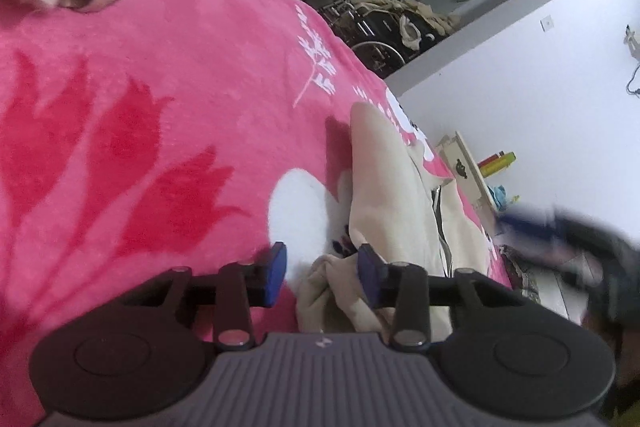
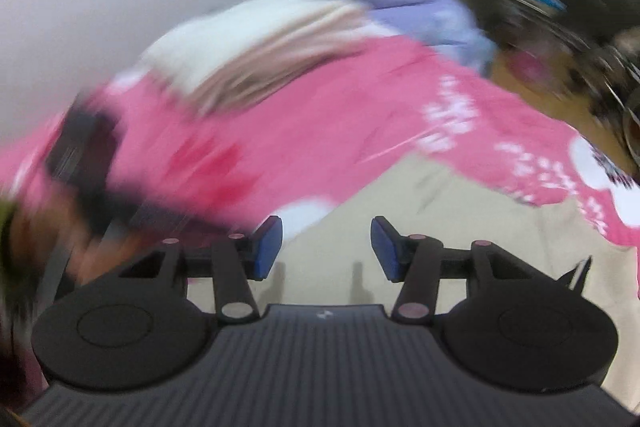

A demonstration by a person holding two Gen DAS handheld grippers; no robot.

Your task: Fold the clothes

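The cream jacket (image 1: 384, 195) lay rumpled on the pink blanket (image 1: 160, 75) at five o'clock, soft and light (best pinched at an edge), both the left gripper (image 1: 322, 273) and right gripper (image 2: 326, 247) wide and empty.

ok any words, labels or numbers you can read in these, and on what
Nothing legible.
White print on the pink blanket, by the sprig: characters, too blurred to read.
Same print in the right wrist view: motion-blurred.
Small mark on the left gripper body: a logo, no letters.
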